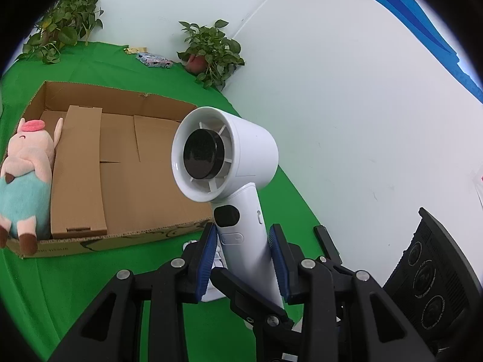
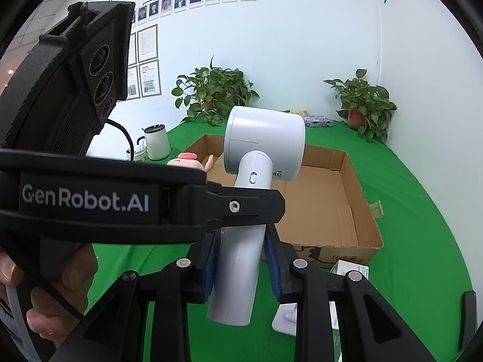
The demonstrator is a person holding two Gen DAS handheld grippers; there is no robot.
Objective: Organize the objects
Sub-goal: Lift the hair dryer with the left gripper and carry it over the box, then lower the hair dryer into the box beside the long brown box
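Observation:
A white handheld fan (image 1: 225, 157) with a black hub is held upright above the green table. My left gripper (image 1: 244, 235) has its blue pads on either side of the fan's handle. My right gripper (image 2: 241, 247) also has its pads against the handle (image 2: 238, 271), lower down. The left gripper's black body (image 2: 90, 199) crosses the right wrist view. An open cardboard box (image 1: 126, 163) lies behind the fan; it also shows in the right wrist view (image 2: 326, 211). A pink plush pig (image 1: 24, 175) lies at the box's left side.
Two potted plants (image 1: 211, 51) (image 1: 63, 21) stand at the table's back edge by the white wall. A white kettle (image 2: 157, 141) stands at the left. Small packets (image 1: 154, 60) lie at the back. White boxes (image 2: 350, 271) lie in front of the carton.

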